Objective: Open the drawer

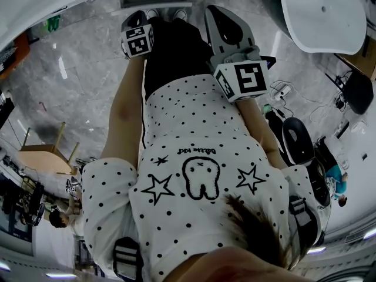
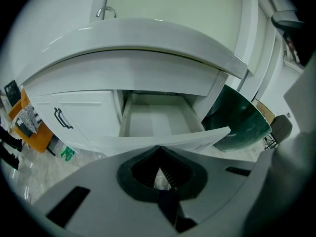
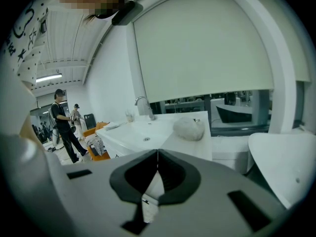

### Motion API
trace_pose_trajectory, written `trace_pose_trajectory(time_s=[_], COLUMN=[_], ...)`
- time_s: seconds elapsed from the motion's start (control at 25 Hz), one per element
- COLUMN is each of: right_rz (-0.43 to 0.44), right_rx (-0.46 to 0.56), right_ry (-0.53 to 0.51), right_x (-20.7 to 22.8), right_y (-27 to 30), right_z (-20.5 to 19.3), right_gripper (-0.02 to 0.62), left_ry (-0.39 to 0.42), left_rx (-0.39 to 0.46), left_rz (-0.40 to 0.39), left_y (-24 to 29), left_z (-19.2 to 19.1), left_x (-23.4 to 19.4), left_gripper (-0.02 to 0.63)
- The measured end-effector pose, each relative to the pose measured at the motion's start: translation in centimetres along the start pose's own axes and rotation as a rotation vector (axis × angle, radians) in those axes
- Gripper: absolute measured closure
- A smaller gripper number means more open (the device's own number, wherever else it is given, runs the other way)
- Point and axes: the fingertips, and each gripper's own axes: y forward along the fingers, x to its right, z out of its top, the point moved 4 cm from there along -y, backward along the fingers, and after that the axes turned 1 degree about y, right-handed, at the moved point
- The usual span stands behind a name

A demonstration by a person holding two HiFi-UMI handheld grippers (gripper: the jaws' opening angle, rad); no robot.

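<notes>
Counter (image 2: 148, 38) juts over the white drawer (image 2: 154, 122), pulled out; my left gripper (image 2: 159, 148) and right gripper (image 3: 157, 152) are squeezed together.

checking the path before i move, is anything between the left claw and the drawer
Nothing visible stands in the way. The left claw is shut and empty, and the drawer lies straight ahead of it, already pulled out, with only open space between them.
</notes>
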Motion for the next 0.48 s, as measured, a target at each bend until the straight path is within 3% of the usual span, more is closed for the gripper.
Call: trace_pose_trajectory(time_s=[0.48], right_rz=[0.014], right_rx=[-0.005], right_ry=[-0.004], right_x=[0.43], right_y=[0.36], right_z=[0.41], right_gripper=[0.581], left_ry=[-0.013], left_rx=[-0.007], left_rz=[0.015], left_y=[0.01], left_z=[0.22], left_x=[-0.08], left_gripper=[0.601])
